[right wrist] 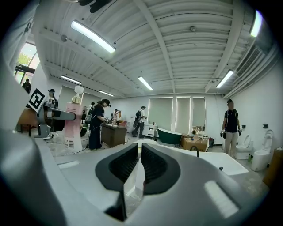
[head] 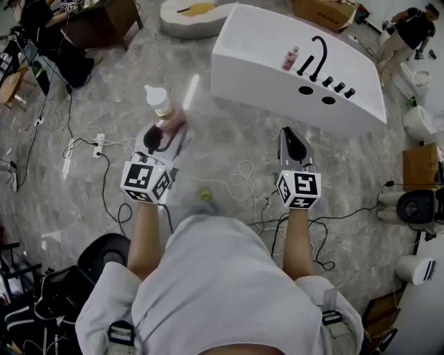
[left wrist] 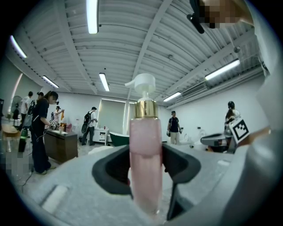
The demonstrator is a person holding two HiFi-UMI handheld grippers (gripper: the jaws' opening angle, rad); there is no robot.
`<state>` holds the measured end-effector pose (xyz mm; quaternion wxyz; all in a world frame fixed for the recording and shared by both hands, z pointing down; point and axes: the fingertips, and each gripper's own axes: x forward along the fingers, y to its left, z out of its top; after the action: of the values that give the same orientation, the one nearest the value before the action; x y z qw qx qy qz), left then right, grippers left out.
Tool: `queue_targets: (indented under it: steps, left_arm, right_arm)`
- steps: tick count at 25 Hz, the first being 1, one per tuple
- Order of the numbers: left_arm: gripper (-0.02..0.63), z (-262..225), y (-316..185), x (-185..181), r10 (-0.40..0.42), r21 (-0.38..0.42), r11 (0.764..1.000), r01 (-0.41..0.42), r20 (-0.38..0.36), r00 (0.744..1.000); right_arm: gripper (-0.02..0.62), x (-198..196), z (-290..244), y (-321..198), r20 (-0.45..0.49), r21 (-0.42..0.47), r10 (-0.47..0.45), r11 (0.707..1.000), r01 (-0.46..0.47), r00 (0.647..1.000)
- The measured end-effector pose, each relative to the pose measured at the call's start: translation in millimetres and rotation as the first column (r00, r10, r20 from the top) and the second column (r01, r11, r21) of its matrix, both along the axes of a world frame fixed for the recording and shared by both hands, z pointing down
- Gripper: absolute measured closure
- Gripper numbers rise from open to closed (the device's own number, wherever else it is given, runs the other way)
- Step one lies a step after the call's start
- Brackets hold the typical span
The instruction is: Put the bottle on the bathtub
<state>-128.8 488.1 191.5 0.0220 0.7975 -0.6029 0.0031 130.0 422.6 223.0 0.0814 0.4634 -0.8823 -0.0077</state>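
My left gripper (head: 165,127) is shut on a pink pump bottle (head: 165,111) with a gold collar and white pump head. In the left gripper view the bottle (left wrist: 145,154) stands upright between the dark pads (left wrist: 112,170). My right gripper (head: 294,142) is held level beside it, its jaws nearly together with nothing between them (right wrist: 139,165). The white bathtub (head: 277,80) lies ahead, up and to the right, with a black faucet (head: 318,55) and a small pink bottle (head: 290,59) on its deck. In the right gripper view the held bottle (right wrist: 73,126) shows at far left.
Cables (head: 243,180) and a power strip (head: 98,144) lie across the grey marble floor. A cardboard box (head: 322,12) stands behind the tub. White toilets (head: 420,123) and a black fan (head: 420,206) line the right side. People stand at the far corners.
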Motion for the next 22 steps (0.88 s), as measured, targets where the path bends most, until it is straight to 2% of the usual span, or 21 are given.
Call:
queue_targets:
  steps: [5, 12, 22]
  left_arm:
    - [0.393, -4, -46, -38, 0.017, -0.003, 1.000, -0.017, -0.007, 1.000]
    - [0.393, -5, -89, -60, 0.042, -0.003, 0.999, -0.042, -0.007, 0.999]
    - [0.393, 3, -142, -61, 0.057, -0.013, 0.998, -0.057, -0.029, 0.998]
  right_arm:
    - [0.568, -37, -9, -43, -0.011, 0.007, 0.010, 1.000, -0.010, 1.000]
    - [0.568, -64, -10, -78, -0.027, 0.007, 0.014, 1.000, -0.014, 1.000]
    - [0.568, -57, 0, -127, -0.031, -0.013, 0.044, 0.999, -0.045, 0.999]
